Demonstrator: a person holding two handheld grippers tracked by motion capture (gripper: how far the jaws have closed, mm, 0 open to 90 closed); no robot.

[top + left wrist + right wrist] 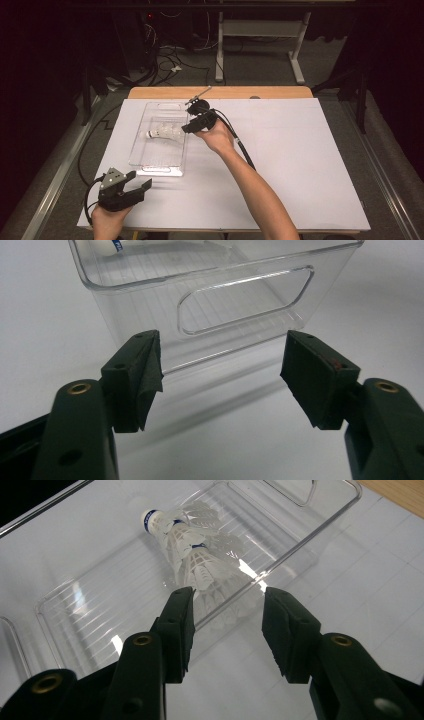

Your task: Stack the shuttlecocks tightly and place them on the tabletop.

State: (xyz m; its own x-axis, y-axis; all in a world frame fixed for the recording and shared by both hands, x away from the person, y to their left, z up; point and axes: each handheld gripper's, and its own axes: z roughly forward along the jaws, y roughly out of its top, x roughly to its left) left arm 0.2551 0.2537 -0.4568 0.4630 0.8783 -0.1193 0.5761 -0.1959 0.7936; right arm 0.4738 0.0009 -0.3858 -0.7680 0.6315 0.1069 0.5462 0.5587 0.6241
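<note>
A clear plastic tray [157, 171] lies lengthwise on the white table cover, left of the middle. Inside it rest white feather shuttlecocks [162, 133], nested together, cork end with a blue band pointing left. My right gripper [187, 127] hovers at the tray's right rim, open, its jaws either side of the feather ends without pressing them. From the right gripper view the shuttlecocks [195, 555] lie just beyond the right gripper [227, 610], over the tray [75, 620]. My left gripper [141, 180] rests open near the front left, facing the tray's near handle wall [200, 285]; the left gripper [222, 365] holds nothing.
The white sheet [300, 160] covers the table, and a strip of wood [280, 92] shows at the far edge. A black cable [245, 150] trails from the right gripper along the forearm. Behind the table stand a desk frame and loose floor cables.
</note>
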